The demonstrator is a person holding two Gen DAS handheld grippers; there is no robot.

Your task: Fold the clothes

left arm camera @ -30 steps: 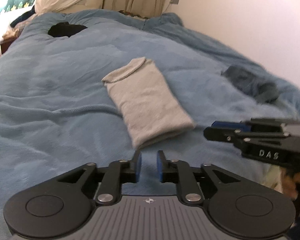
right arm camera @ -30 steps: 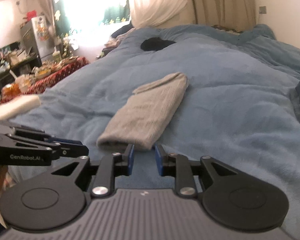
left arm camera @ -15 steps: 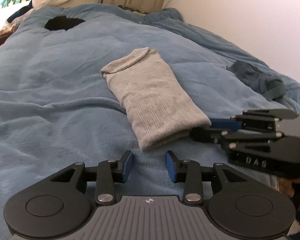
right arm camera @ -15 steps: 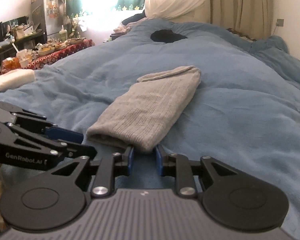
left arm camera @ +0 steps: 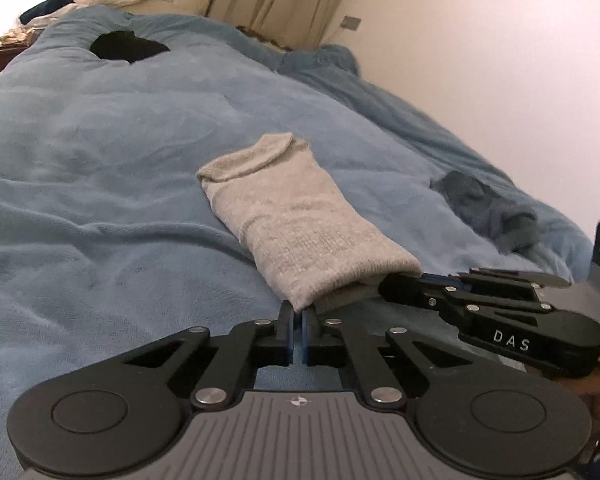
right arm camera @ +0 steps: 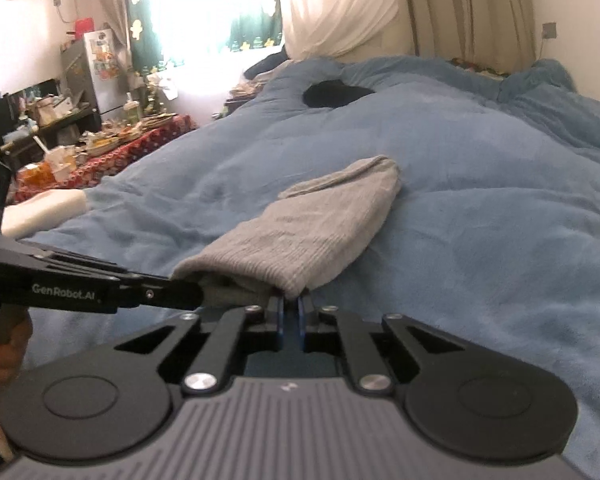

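Both our left claw (left arm camera: pixel 297 322) and right claw (right arm camera: pixel 290 306) are closing, pinching the grey garment (left arm camera: pixel 296 224)'s near corners; thin bites could slip when we lift.

The folded grey ribbed-knit garment (left arm camera: pixel 300 224) looks soft and matt. The blue bed blanket (left arm camera: pixel 100 184) is plush, fleecy cloth, gently rumpled.

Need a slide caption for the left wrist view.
Both tools pinch the folded grey knit garment's near edge.
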